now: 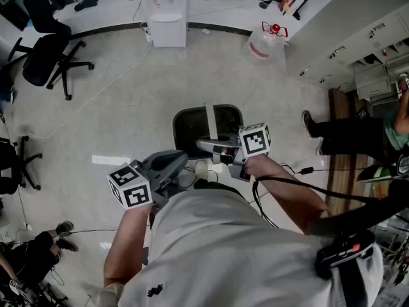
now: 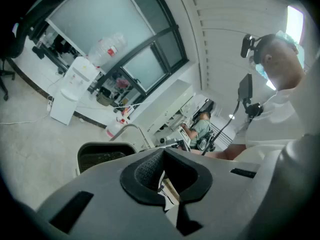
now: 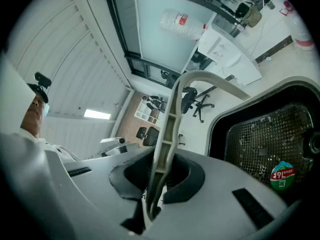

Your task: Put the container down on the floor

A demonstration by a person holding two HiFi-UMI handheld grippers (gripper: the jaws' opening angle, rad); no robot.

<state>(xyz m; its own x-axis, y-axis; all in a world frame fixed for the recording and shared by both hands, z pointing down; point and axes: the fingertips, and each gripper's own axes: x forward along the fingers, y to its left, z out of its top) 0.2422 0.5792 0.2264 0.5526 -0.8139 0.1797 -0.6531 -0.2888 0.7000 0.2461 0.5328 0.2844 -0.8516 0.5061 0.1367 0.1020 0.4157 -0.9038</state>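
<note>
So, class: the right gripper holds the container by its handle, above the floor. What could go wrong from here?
The right gripper pinches only the thin handle, so the container may swing or tip on the way down. A black cable lies on the floor nearby; the container could land on it.

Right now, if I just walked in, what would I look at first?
You'd spot the dark mesh container in the middle of the head view. The right gripper holds it, clamped shut on its pale handle. Then you'd notice the white water dispenser at the far wall and the black office chair off to the left.
</note>
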